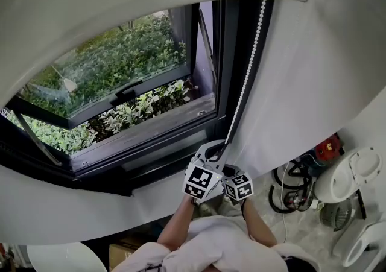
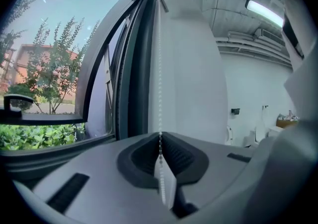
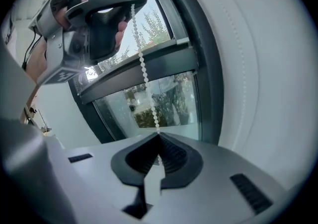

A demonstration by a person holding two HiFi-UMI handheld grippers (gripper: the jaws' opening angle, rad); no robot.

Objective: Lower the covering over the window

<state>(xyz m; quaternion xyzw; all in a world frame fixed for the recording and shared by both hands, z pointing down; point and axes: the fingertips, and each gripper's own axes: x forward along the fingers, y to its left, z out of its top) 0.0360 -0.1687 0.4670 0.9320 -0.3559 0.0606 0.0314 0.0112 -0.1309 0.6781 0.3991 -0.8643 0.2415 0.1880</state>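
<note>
Pinching upright white beaded pull cord [image 1: 250,60] in shut left tongs [image 2: 160,144], directly above right tongs [image 3: 158,142] likewise shut on it

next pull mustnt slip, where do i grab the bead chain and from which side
Probably best to take the bead chain on its straight, taut stretch just above the left claw. Come in from the room side with the jaws across it, since the window frame sits right behind it.

The head view looked steeply down on the window [image 1: 120,66]; both gripper views, close up, shared the bead chain [image 2: 160,94] at twelve o'clock.
</note>
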